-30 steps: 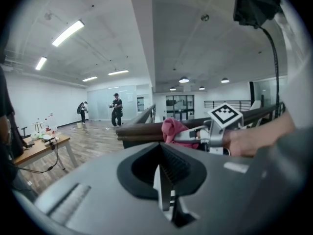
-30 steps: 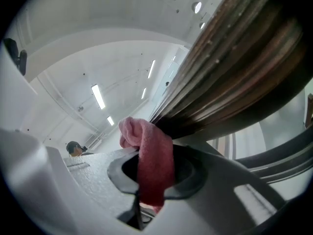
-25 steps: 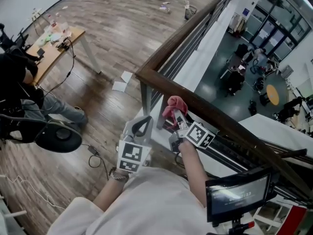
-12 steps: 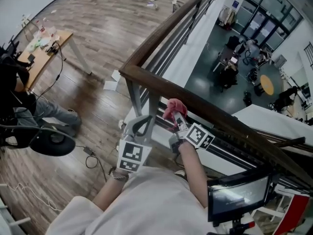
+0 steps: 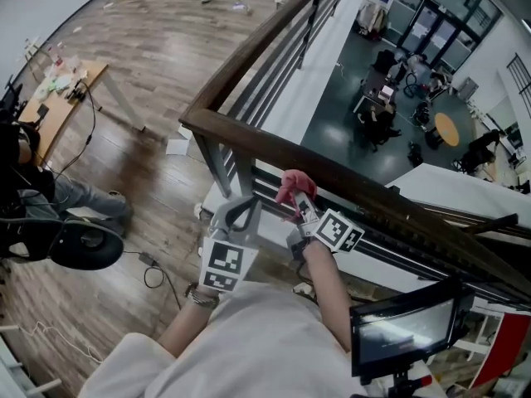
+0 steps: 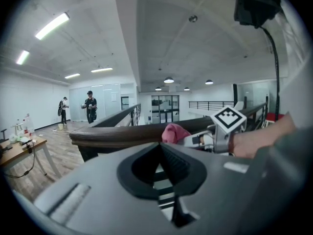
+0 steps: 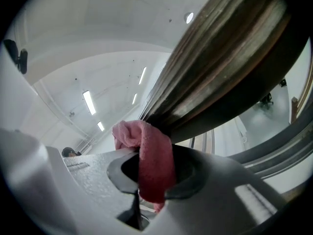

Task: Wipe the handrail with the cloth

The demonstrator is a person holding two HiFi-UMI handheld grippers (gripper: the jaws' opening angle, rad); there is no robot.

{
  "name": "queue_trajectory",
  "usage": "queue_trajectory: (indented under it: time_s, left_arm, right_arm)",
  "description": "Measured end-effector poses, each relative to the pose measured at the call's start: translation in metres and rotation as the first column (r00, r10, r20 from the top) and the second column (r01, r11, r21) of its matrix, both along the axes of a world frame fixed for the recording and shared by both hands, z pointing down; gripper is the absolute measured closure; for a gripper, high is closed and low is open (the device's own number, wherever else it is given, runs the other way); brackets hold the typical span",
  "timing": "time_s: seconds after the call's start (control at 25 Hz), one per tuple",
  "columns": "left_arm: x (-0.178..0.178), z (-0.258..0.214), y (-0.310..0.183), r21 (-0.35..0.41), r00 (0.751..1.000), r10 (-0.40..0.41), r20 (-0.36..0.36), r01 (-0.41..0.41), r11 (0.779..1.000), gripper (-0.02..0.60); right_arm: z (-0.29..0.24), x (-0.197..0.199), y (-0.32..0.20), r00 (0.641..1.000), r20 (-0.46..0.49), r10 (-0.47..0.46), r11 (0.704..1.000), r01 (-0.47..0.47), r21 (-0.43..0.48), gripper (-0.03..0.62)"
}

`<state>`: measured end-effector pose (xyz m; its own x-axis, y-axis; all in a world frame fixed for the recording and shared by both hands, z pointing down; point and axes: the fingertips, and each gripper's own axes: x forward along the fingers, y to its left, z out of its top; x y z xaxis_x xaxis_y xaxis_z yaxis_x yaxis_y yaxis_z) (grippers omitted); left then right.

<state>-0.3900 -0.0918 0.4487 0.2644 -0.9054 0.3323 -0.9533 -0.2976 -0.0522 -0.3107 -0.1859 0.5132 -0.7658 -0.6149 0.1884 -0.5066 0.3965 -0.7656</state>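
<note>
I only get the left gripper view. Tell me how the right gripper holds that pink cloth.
Observer: Right gripper view: the right gripper's jaws are shut on the pink cloth, which hangs down between them.
Operator: Report contact with the handrail.
Observer: There, the cloth's upper fold appears to press against the handrail.
Operator: Place my left gripper.
Observer: Head view: the left gripper sits left of the right one, on the person's side of the rail, apart from it.
</note>
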Motion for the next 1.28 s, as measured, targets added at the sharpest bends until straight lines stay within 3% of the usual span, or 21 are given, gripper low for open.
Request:
queue_trajectory:
  time_s: [0.84, 1.28]
  left_arm:
    - [0.083, -0.005, -0.016, 0.002, 0.986, 0.169, 0.004, -0.169, 0.986, 0.573]
    - [0.100, -0.003, -0.016, -0.003, 0.976, 0.216, 0.009, -0.216, 0.976, 0.572]
  right_arm:
    - [0.003, 0.096, 0.007, 0.990, -0.018, 0.139, 0.990, -0.140, -0.022, 0.514]
    - [0.003, 0.127, 0.009, 0.980, -0.011, 0.198, 0.979, -0.199, -0.041, 0.514]
